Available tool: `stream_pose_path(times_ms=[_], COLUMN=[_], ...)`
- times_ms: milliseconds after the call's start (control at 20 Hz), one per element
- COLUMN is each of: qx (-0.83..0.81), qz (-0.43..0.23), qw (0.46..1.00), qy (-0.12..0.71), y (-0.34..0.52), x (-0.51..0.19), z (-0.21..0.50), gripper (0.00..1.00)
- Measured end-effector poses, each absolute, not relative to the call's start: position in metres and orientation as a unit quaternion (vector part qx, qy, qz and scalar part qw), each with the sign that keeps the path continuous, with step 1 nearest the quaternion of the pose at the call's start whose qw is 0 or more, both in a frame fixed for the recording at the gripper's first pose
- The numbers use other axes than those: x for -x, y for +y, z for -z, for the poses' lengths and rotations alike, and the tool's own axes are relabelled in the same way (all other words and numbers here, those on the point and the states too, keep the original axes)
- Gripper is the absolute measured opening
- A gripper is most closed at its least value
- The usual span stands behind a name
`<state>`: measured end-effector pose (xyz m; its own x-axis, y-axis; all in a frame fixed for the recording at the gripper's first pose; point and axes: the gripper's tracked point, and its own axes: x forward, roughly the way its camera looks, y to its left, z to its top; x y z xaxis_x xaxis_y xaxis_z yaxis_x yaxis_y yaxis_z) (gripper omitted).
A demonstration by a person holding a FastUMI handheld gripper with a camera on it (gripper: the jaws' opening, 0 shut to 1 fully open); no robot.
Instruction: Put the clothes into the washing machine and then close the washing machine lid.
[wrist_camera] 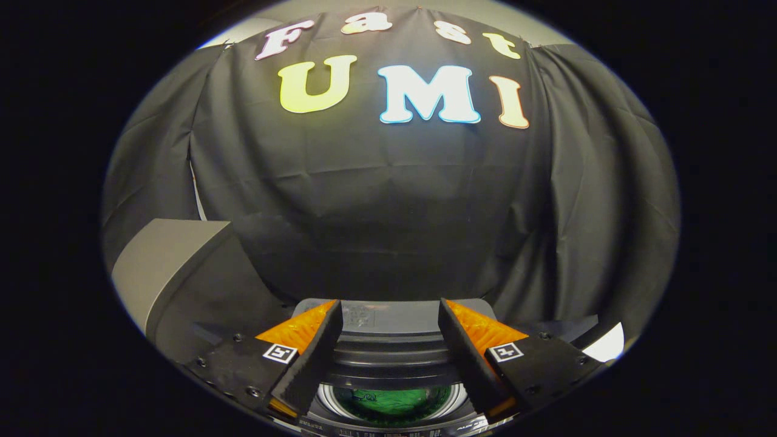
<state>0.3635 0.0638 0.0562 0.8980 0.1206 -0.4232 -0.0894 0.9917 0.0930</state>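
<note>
The washing machine (394,364) sits right under my gripper (390,306), its round drum opening showing between the two fingers. Green clothes (388,402) lie inside the drum, ringed by its shiny rim. Behind the opening a grey panel (394,318) stands up at the back of the machine; it looks like the raised lid, but I cannot tell for sure. My gripper hangs open above the opening, one finger to each side of it, with nothing held and neither finger touching the clothes.
A grey and black box-like block (170,267) stands to the left of the machine. Black cloth (388,200) closes off the booth straight ahead. A white patch (607,345) shows low on the right, past the right finger.
</note>
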Motion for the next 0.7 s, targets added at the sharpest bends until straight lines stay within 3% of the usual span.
stream_pose_path(times_ms=[200,700], qx=[-0.048,-0.035], qz=[-0.08,-0.057], qw=[0.976,0.993], qy=[0.195,0.1], y=[0.078,0.092], x=[-0.315,-0.206], z=[-0.051,-0.073], gripper=[0.98,0.98])
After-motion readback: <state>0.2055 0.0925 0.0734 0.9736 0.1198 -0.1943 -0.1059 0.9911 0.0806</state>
